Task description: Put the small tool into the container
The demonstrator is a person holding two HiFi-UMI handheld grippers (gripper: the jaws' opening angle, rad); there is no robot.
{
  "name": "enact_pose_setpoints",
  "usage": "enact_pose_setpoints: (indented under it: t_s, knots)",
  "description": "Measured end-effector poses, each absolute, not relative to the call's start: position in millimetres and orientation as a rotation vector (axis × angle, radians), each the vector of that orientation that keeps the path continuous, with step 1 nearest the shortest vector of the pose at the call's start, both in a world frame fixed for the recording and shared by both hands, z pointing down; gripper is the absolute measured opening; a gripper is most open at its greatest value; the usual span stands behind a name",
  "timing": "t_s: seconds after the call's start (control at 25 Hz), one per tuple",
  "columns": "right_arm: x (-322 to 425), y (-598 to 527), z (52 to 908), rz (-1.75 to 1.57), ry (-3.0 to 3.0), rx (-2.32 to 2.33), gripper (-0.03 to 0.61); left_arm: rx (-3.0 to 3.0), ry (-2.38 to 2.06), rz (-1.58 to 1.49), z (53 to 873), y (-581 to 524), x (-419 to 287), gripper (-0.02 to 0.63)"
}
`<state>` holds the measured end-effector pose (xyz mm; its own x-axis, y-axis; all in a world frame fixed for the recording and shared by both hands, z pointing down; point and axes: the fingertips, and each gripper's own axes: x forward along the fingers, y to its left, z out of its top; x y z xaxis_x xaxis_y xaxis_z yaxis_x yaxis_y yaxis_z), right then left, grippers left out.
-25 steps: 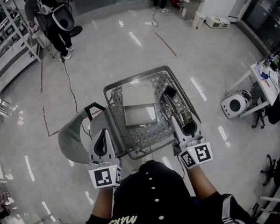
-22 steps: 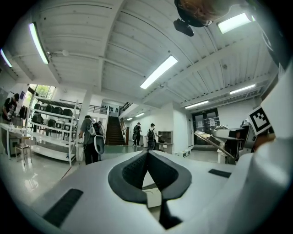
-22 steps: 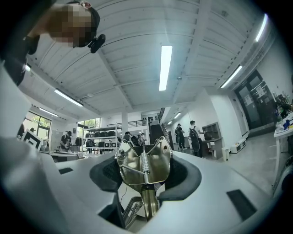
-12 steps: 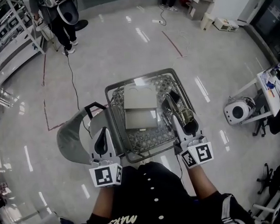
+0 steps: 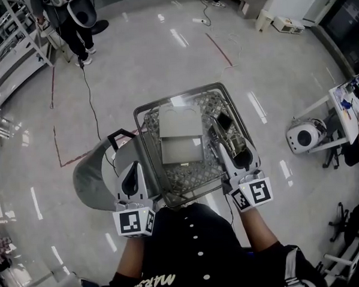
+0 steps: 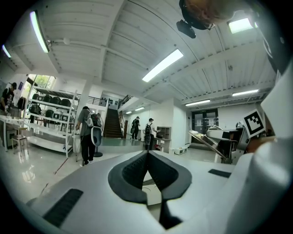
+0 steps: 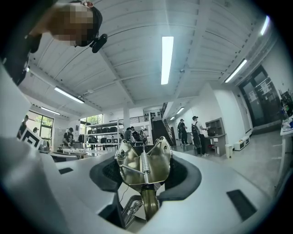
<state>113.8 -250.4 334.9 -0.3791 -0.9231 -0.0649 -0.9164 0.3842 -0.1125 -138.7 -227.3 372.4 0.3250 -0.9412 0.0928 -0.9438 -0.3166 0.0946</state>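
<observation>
My right gripper [image 5: 239,157] is shut on a small brass-coloured metal tool [image 5: 235,144] with a coil spring [image 7: 145,163]. It holds the tool over the right side of the wire basket [image 5: 177,98]. In the right gripper view the tool [image 7: 155,167] stands upright between the dark pads [image 7: 183,176] of the right gripper [image 7: 145,176]. My left gripper [image 5: 132,173] hangs just outside the basket's left wall. Its jaws meet at the tip with nothing between them, as the left gripper view [image 6: 147,155] shows.
Two grey boxes [image 5: 180,125] [image 5: 181,150] and a dark flat object [image 5: 224,119] lie in the basket. A grey curved cover [image 5: 91,174] sits to its left. A person [image 5: 71,19] stands by the shelves [image 5: 7,53] at the far left. A white round machine [image 5: 302,136] sits at the right, and a cable [image 5: 91,108] runs across the floor.
The view has drifted a little, so the basket sits slightly higher in frame. Both grippers keep their places beside it, and the right one still holds the tool.
</observation>
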Motion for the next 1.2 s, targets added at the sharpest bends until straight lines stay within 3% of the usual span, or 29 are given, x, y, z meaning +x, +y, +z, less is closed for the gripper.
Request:
enact_pose_setpoints:
  t_s: [0.52,1.2]
  knots:
    - [95,-286,395,-0.166,2.658,-1.690,0.222,2.378,-1.673,0.081,401,-241,-140,0.026]
    - [38,-344,644,-0.515,3.120,-1.442,0.222,2.180,-1.535,0.314,526,-231,-123,0.026]
